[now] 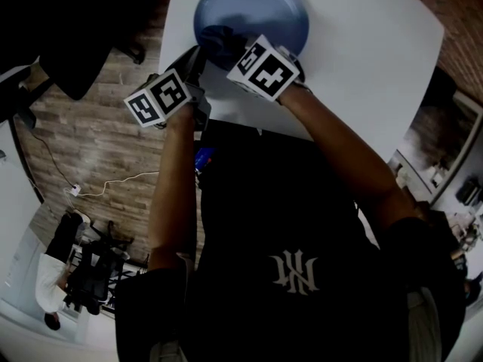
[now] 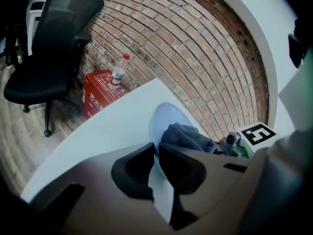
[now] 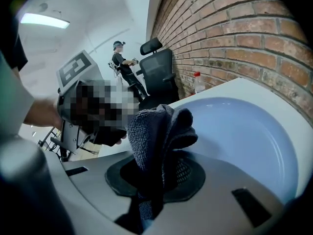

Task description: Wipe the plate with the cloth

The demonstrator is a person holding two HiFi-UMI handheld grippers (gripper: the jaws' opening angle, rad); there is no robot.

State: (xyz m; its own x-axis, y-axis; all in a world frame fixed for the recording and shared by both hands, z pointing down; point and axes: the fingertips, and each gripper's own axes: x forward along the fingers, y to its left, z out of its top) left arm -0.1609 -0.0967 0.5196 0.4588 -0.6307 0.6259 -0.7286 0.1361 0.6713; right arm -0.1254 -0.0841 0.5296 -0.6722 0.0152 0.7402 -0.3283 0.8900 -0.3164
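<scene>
While the left gripper (image 2: pixel 155 156) pinches the plate (image 2: pixel 165 119) rim at lower centre, apparently steadying it, the right gripper (image 3: pixel 155 175) clamps the bunched cloth (image 3: pixel 159 126) against its surface.

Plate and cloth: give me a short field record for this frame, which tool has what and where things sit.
plate: blue, on the white table
left tool: shut on the plate's near rim
right tool: shut on the cloth
cloth position: dark, bunched, over the plate's near left part
wiping contact: cannot tell
</scene>
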